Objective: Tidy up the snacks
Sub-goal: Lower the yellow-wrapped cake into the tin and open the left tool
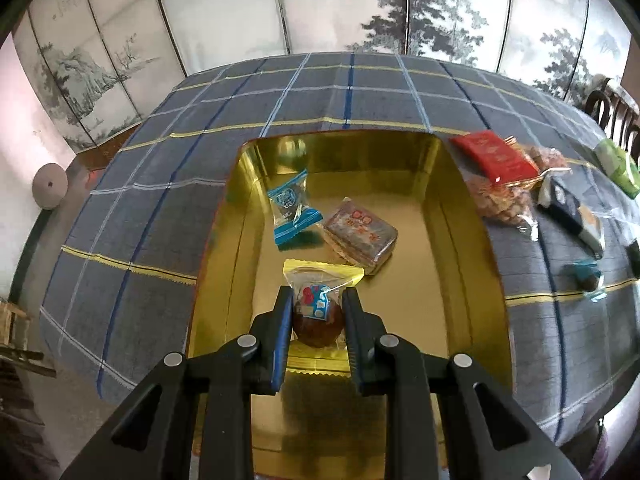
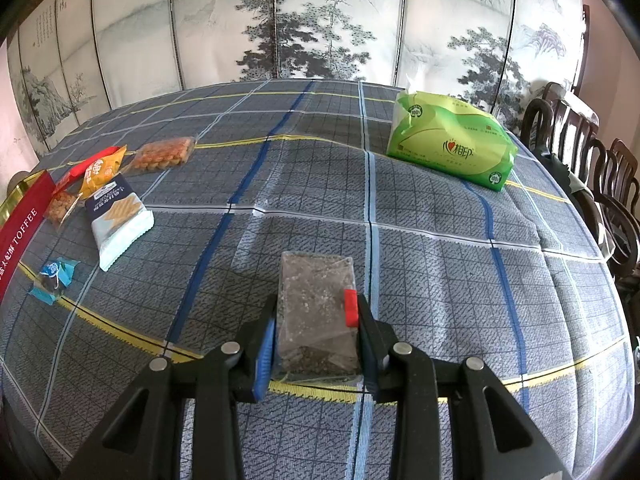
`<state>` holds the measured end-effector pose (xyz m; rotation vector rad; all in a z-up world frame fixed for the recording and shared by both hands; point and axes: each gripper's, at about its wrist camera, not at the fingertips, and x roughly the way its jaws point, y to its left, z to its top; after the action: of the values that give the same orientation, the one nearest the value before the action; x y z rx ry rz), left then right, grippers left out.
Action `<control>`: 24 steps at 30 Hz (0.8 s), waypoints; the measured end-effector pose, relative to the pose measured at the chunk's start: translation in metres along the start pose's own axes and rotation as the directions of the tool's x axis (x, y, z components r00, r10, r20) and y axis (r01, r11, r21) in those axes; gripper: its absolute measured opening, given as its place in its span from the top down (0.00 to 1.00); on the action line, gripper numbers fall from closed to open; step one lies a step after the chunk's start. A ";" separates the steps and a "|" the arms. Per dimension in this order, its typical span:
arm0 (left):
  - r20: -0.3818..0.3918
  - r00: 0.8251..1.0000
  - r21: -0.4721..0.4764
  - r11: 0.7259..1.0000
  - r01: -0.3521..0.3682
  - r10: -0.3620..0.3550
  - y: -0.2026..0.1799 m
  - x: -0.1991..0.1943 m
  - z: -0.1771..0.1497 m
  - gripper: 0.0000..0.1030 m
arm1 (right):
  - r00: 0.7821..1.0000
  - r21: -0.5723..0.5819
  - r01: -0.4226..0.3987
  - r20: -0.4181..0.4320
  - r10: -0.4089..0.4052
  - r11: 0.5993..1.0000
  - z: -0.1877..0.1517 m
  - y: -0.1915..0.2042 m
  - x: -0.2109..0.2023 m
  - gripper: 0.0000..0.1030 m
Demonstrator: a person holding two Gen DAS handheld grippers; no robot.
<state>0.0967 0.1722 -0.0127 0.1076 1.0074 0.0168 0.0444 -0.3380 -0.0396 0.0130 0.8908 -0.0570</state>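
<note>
The left gripper (image 1: pixel 316 312) is clamped on a yellow-edged packet (image 1: pixel 320 300) with a round brown snack inside, held over the open gold tin (image 1: pixel 472 240). Inside the tin, beyond the packet, lie a blue-wrapped candy (image 1: pixel 291 210) and a brown block (image 1: pixel 360 236), the two touching. Just outside the tin's right wall sit a red packet (image 1: pixel 494 154) and a clear bag of nuts (image 1: pixel 504 196) on the checked tablecloth (image 1: pixel 140 200). The right gripper (image 2: pixel 316 320) is closed on a clear grey packet (image 2: pixel 316 300), well right of the tin's red side (image 2: pixel 20 232), above the cloth; a green tissue pack (image 2: pixel 452 140) lies further right still
</note>
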 end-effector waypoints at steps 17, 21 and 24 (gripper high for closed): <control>-0.024 0.999 0.007 1.000 -0.028 0.028 0.002 0.022 0.004 0.77 | 1.000 0.000 0.000 0.000 0.000 1.000 0.000 0.000 0.000 0.66; -0.028 0.999 0.011 1.000 -0.026 0.026 0.001 0.024 0.004 0.64 | 1.000 0.000 0.000 0.000 0.000 1.000 0.000 0.000 0.000 0.66; -0.003 0.999 0.013 0.999 -0.051 0.051 0.000 0.019 0.004 0.47 | 1.000 -0.001 0.000 0.000 0.000 1.000 0.000 0.000 -0.001 0.66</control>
<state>0.1105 0.1734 -0.0264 0.1454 1.0082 0.0570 0.0441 -0.3377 -0.0391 0.0125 0.8904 -0.0569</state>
